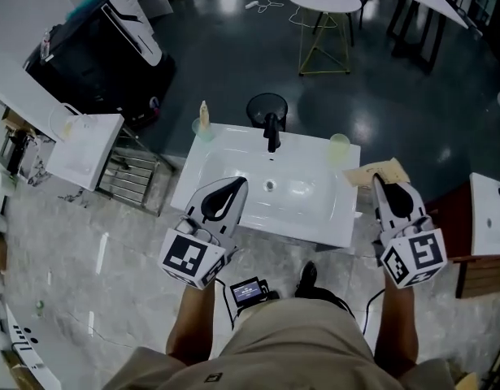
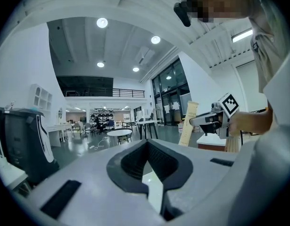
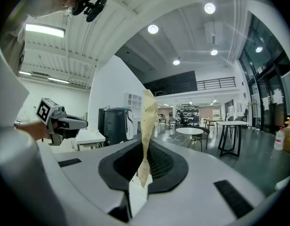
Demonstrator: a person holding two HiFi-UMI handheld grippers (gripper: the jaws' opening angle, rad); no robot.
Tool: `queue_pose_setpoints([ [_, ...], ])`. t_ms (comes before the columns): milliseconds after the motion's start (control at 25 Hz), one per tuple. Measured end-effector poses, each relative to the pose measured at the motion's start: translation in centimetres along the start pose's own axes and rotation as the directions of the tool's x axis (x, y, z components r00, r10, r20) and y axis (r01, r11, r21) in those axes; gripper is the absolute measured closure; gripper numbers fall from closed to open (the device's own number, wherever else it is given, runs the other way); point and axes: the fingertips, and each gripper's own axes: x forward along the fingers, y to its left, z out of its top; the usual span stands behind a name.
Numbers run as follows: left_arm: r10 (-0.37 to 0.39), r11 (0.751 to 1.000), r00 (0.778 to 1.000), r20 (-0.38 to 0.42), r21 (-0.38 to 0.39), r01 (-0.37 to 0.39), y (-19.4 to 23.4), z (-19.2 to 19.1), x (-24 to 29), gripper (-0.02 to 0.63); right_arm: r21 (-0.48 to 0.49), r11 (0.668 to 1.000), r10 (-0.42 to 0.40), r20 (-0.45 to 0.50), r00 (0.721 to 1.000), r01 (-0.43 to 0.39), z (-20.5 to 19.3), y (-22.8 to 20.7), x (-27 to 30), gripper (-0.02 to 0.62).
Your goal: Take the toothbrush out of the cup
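- Grippers, nearest item: left gripper [image 2: 151,185], fingers clenched together on nothing, held left of the faucet [image 1: 271,130] and on the person's side of it.
- Right gripper [image 1: 378,179]: right of the faucet, fingers grasping the lower end of the toothbrush [image 3: 148,121], a pale flat strip that looks wrapped.
- Toothbrush axis: long axis rises from the right fingers with a slight lean; free end uppermost, touching nothing.
- Sink [image 1: 233,159]: white basin directly in front of the faucet, lying between the two grippers.
- Cup [image 1: 339,147]: pale green, on the sink rim right of the faucet, just beyond the right gripper; apart from the toothbrush and apparently empty.
- Second cup [image 1: 198,128]: on the rim left of the faucet, a pale upright thing in it; kind not legible.
- Judgement: toothbrush already out of the cup; only the right hand carries it, so any setting-down falls to that side.
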Motion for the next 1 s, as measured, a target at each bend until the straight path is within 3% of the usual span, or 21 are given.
queue_pose_setpoints([
  [360,0.132,0.991,0.989,-0.066,0.008,-0.132,3.2,-1.2,0.9,0.6,0.034,0.989,0.143,-0.033,0.989,-0.142,-2.9,-0.4,6.4,0.569],
  [560,0.153,0.988,0.987,-0.049,0.016,-0.153,6.7,-1.4,-1.3,0.6,0.027,0.989,0.15,-0.049,0.987,-0.149,-3.2,2.1,8.8,0.569],
  [760,0.122,0.993,0.992,-0.033,0.002,-0.122,12.9,-3.5,-5.0,0.6,0.021,0.997,0.071,-0.05,0.996,-0.07,-2.9,6.5,11.6,0.569],
  [1000,0.025,1.0,0.999,-0.022,-0.012,-0.026,22.5,-5.9,-12.0,0.6,-0.003,0.992,-0.126,-0.031,0.991,0.126,-0.5,15.2,13.1,0.569],
])
